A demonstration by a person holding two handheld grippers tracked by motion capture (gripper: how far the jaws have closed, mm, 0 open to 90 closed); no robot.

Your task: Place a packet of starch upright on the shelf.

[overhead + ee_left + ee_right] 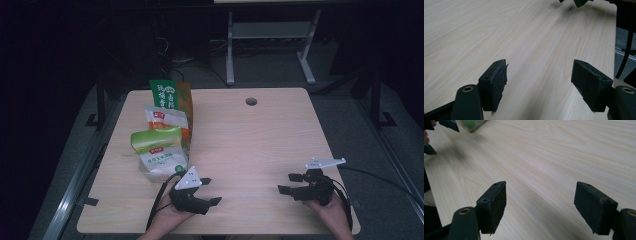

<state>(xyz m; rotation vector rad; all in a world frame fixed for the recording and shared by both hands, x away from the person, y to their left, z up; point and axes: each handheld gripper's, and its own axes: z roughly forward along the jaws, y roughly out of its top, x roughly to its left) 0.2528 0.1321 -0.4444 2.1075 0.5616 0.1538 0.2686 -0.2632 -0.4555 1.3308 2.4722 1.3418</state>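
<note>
Two grippers hover with jaws spread wide and nothing between them, over the pale wood-grain table (250, 145).
Your left gripper (207, 191) sits just beside the clear plastic tray (150, 176) holding glossy snack packets (162, 137); your right gripper (289, 183) is well apart from that tray.

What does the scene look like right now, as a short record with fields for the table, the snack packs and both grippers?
table: light wood, round hole near the far edge
snack packs: cluster of packets at the table's left, a green one lying on top
left gripper: near edge, beside the packets, jaws open, nothing between them
right gripper: near right corner, jaws open, nothing between them
</note>
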